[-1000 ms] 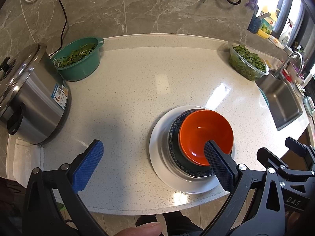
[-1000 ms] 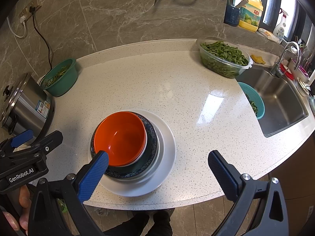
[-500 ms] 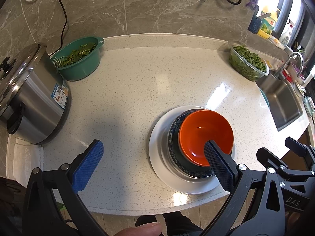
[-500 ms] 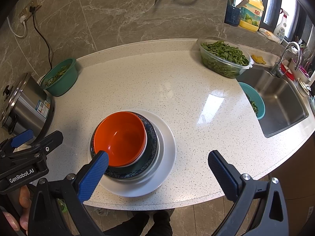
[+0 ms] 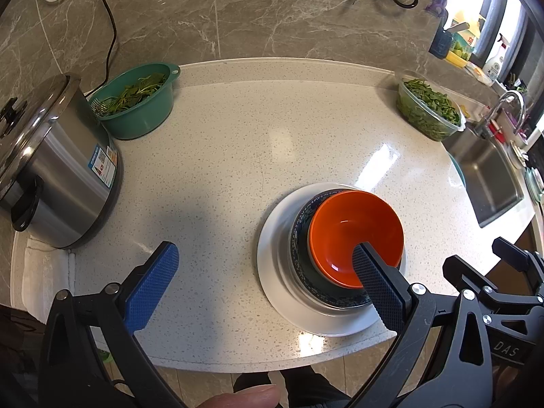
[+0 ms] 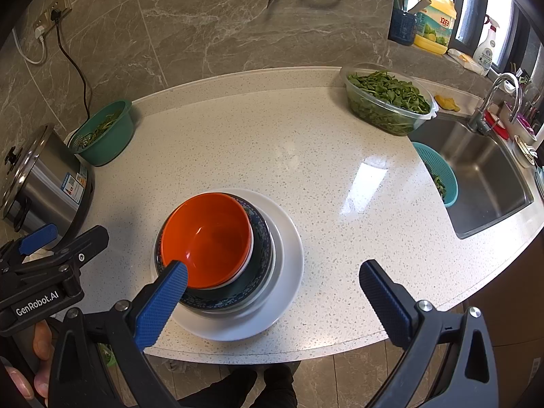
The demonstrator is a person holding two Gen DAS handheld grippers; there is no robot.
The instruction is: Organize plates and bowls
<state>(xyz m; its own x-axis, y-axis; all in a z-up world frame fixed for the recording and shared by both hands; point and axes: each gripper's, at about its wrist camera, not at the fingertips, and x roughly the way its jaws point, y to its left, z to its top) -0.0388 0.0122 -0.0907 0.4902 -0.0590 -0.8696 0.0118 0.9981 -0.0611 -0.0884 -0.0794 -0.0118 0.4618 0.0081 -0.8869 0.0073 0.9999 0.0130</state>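
An orange bowl (image 5: 353,231) (image 6: 207,234) sits nested in a dark blue patterned bowl (image 5: 302,258) (image 6: 261,248), and both rest on a white plate (image 5: 275,272) (image 6: 289,272) near the counter's front edge. My left gripper (image 5: 267,275) is open, held above the front edge to the left of the stack, with nothing between its fingers. My right gripper (image 6: 273,278) is also open and empty, over the stack's right side. In each view one blue pad overlaps the orange bowl.
A steel rice cooker (image 5: 51,166) stands at the left, with a green colander of greens (image 5: 139,102) behind it. At the back right is a clear tub of leaves (image 6: 387,102), then a sink (image 6: 482,183) holding a teal strainer (image 6: 438,176).
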